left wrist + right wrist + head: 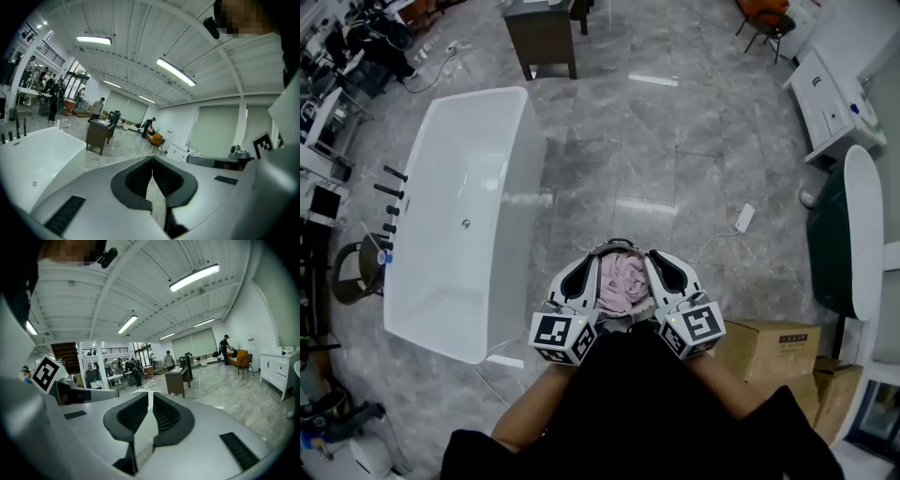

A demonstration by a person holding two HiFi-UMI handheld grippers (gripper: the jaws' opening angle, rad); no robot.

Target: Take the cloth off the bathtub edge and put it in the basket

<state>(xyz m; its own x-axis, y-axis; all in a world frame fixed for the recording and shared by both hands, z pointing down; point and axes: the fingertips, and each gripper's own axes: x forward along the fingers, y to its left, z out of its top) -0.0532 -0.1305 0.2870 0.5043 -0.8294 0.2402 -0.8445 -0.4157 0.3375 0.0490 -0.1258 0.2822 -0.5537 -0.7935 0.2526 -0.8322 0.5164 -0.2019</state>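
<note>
We hold the left claw [591, 262] and right claw [661, 261] closed and empty, flanking the pink cloth [617, 283], which apparently lies in the basket [621, 243] below, equally near both.

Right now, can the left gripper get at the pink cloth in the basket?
Probably yes. The pink cloth lies uncovered in the open basket. The left gripper is close by but points across the room with fingers shut, so it must tip down and open.
</note>
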